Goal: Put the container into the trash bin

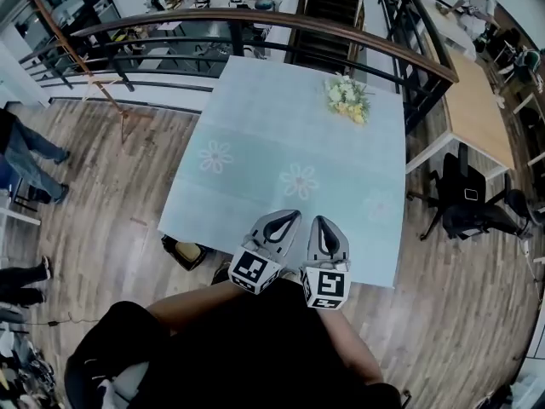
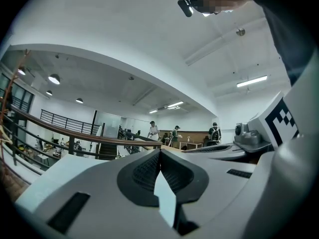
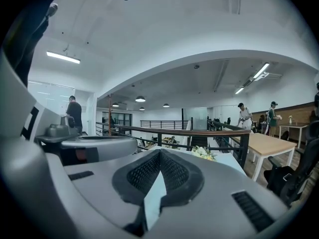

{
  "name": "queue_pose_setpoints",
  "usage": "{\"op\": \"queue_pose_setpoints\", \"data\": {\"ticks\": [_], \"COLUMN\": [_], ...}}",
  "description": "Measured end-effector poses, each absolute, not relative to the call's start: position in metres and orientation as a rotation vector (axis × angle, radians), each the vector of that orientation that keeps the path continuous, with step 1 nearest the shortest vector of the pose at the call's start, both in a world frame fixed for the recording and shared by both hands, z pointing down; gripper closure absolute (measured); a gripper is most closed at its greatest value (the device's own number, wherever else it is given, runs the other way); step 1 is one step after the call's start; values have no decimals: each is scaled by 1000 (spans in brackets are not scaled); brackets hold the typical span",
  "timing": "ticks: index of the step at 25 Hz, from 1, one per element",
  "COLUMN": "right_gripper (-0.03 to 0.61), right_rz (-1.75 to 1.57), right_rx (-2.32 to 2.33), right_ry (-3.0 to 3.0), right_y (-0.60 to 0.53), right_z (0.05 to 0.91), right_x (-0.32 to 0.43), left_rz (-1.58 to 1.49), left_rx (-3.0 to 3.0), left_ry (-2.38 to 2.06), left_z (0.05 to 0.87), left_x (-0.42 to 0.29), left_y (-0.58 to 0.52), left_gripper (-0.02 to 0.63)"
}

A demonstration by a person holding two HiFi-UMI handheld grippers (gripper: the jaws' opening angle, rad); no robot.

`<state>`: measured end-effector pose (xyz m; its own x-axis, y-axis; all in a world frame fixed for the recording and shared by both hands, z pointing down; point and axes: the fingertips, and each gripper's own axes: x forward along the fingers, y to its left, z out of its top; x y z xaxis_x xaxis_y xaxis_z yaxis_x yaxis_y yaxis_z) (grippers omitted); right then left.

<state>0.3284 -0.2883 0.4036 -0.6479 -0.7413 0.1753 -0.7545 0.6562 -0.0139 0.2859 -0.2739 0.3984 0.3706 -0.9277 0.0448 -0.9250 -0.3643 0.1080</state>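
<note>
Pale blue cloth printed with daisies covers the bench (image 1: 255, 118). Both claws hang side by side over the bench's near edge, held by the person standing against it. The left claw (image 1: 289, 216) is pinched closed, its tips meeting with nothing between them. The right claw (image 1: 322, 222) is closed and empty in the same way. A bunch of white and yellow flowers (image 1: 347, 98) lies at the bench's far right corner, well apart from both claws. I cannot tell where the container is. On the wood floor (image 1: 102, 220), tucked under the bench's near left corner, sits a dark tub (image 1: 186, 251) with a pale inside, possibly the bin. A curved railing (image 1: 255, 24) runs past the bench's far side, a black chair (image 1: 468, 207) stands to the bench's right, and people's legs (image 1: 25, 156) show off to the bench's left.
</note>
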Motion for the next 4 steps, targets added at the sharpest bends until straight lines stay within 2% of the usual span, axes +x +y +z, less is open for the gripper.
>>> {"op": "queue_pose_setpoints", "data": {"ticks": [4], "right_gripper": [545], "right_rz": [70], "right_rx": [1212], "right_ry": [-2725], "right_y": [-284], "right_z": [404], "right_x": [345], "left_rz": [-27], "left_rx": [2506], "left_ry": [-1697], "left_z": [402], "left_x": [307], "left_y": [-273], "left_gripper": [600]}}
